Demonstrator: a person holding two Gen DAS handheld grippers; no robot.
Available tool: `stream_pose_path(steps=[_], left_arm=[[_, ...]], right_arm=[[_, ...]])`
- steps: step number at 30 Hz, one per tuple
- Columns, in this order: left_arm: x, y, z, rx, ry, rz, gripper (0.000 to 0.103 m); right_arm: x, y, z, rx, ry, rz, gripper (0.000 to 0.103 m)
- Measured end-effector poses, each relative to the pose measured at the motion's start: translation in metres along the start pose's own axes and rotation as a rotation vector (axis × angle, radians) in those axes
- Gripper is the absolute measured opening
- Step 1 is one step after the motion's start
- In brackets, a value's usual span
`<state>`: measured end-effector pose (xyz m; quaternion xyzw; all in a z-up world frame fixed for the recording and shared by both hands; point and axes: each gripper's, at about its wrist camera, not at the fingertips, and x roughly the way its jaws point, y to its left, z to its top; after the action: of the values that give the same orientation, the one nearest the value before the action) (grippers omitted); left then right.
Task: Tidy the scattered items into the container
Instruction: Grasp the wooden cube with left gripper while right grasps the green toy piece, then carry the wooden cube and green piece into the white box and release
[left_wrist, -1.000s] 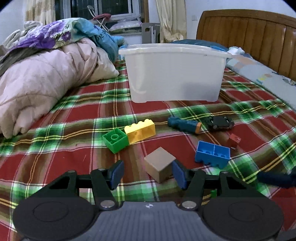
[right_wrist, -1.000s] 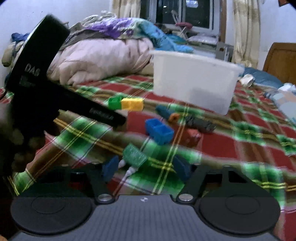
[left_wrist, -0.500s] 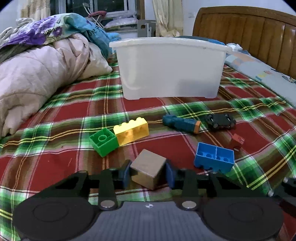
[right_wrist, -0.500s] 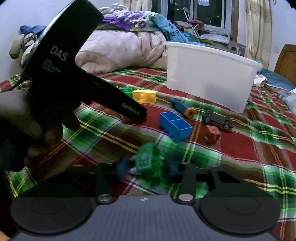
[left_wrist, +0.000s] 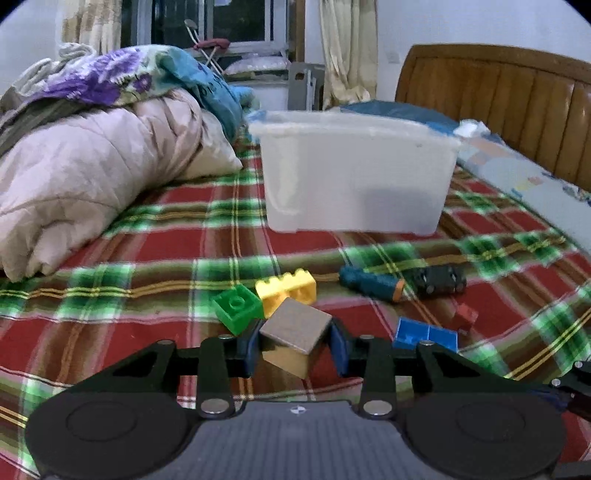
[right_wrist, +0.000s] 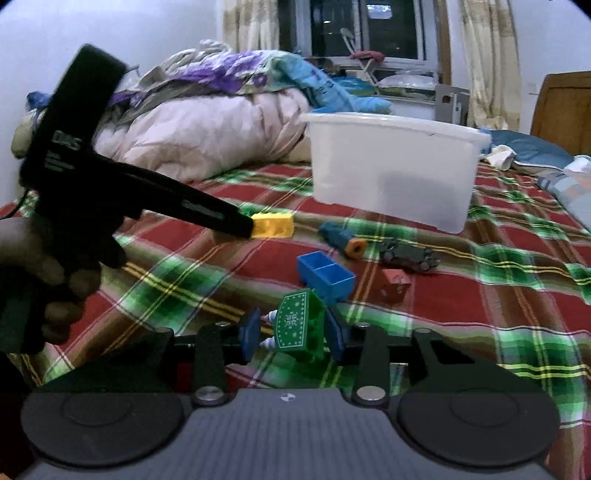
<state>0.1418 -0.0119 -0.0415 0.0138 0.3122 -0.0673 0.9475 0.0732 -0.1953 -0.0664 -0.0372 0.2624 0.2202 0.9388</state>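
Note:
My left gripper (left_wrist: 294, 345) is shut on a tan wooden cube (left_wrist: 295, 334) and holds it above the plaid bedspread. My right gripper (right_wrist: 292, 334) is shut on a green patterned toy piece (right_wrist: 297, 328), lifted off the bed. The white plastic container (left_wrist: 354, 184) stands ahead on the bed; it also shows in the right wrist view (right_wrist: 391, 166). Scattered on the bed lie a green brick (left_wrist: 236, 308), a yellow brick (left_wrist: 288, 288), a blue brick (right_wrist: 325, 275), a teal and orange cylinder (left_wrist: 371, 284), a dark toy car (left_wrist: 439, 278) and a small red piece (right_wrist: 395, 286).
A bundled pink quilt (left_wrist: 92, 184) with a floral blanket on top lies at the left. The wooden headboard (left_wrist: 517, 110) and a pillow are at the right. The left hand-held gripper body (right_wrist: 110, 184) crosses the left of the right wrist view.
My left gripper closed on the tan cube and lifted it. My right gripper closed on the green toy piece and raised it off the bed.

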Motion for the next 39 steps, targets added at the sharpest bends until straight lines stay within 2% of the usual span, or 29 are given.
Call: stream_pose_path(steps=[7,15,22,28,39], left_arm=[[-0.018,0.001,0.031,0.002,-0.046,-0.010,0.042],[-0.019,0.001,0.101,-0.020,-0.099,-0.024,0.042],[0.002,-0.007,0.160,-0.013,-0.135,-0.005,0.042],[0.033,-0.013,0.185,-0.002,-0.122,0.010,0.042],[0.099,-0.022,0.208,0.008,-0.056,0.015,0.042]], right_arm=[[-0.016,-0.013,0.030,0.025,-0.059,-0.037,0.042],[-0.031,-0.053,0.107,0.022,-0.162,-0.099,0.042],[-0.011,-0.086,0.167,0.000,-0.221,-0.153,0.042],[0.027,-0.111,0.192,0.018,-0.213,-0.188,0.042],[0.090,-0.154,0.199,0.073,-0.130,-0.199,0.042]])
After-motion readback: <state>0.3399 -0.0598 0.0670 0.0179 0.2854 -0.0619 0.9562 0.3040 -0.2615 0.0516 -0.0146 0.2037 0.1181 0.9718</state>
